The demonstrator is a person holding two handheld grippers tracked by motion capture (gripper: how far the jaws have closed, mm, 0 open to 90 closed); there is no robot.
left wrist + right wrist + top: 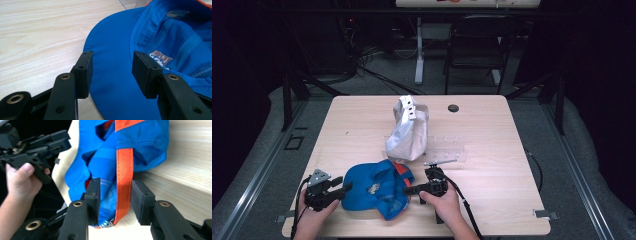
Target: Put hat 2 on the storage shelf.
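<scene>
table (492,130): pale wood, seen from above, with me at its 6 o'clock edge.
blue cap (374,187): lies upside down near that edge, between my two grippers, with its brim toward 9 o'clock and its orange-trimmed back toward 3 o'clock.
left gripper (343,188): at the cap's 9 o'clock side. in its own view my fingers (83,72) stand wide apart over the brim (110,75), one near the brim's rim, one near the crown, neither pressing on it.
right gripper (412,189): at the cap's 3 o'clock side. in its own view my fingers (93,195) straddle the orange strap (124,185) and blue mesh at a middling gap; the left pad touches the mesh, the right one stands just clear, so nothing is clamped.
white bag (408,131): crumpled, standing at the cap's 12 o'clock, near table centre.
</scene>
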